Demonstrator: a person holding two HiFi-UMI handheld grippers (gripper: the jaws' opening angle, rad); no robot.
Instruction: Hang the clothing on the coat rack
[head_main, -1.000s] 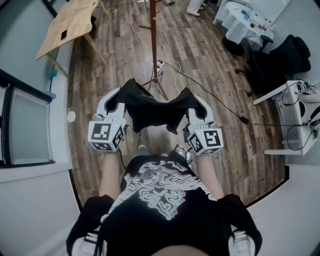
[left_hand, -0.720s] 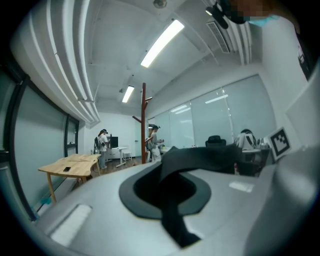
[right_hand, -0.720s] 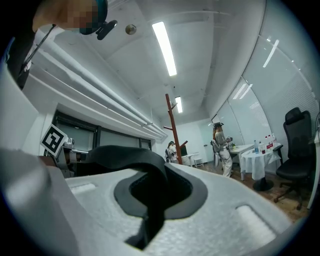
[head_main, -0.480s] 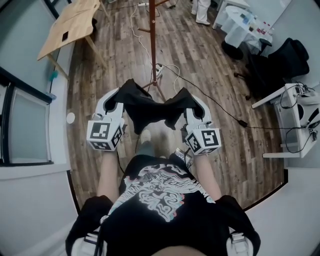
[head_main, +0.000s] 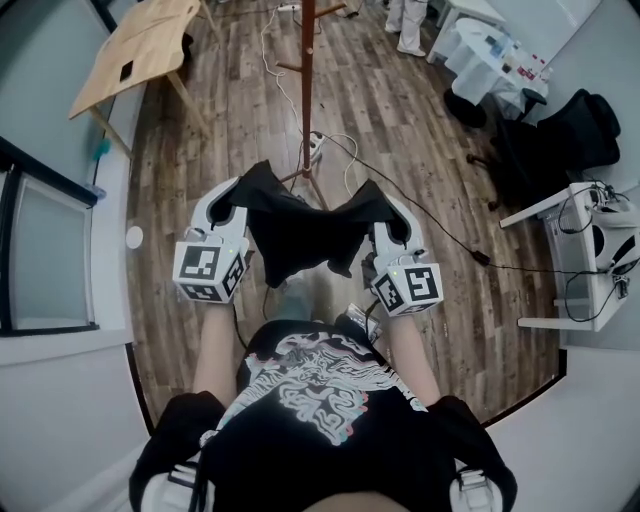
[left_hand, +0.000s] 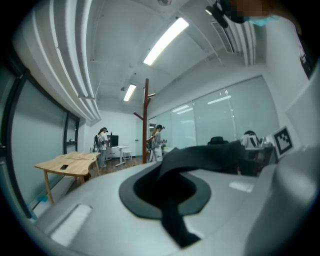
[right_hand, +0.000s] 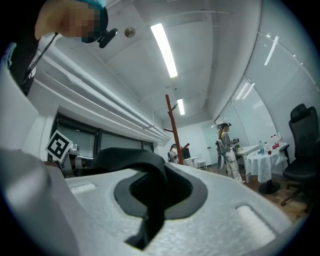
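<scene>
Ahead, the coat rack (head_main: 307, 90) stands well apart, seemingly midway between my left gripper (head_main: 238, 195) and right gripper (head_main: 385, 203). Both are clamped on the clothing (head_main: 300, 232), which stretches crosswise between them.

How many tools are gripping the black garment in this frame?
2. The left tool is shut on the left end of the black garment, the right tool on its right end; it sags between them, short of the coat rack. None hidden.

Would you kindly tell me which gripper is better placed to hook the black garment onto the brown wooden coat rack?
Left, narrowly. Both the left gripper and right gripper are shut on the black garment; the coat rack stands nearly centred, its low peg pointing left.
</scene>
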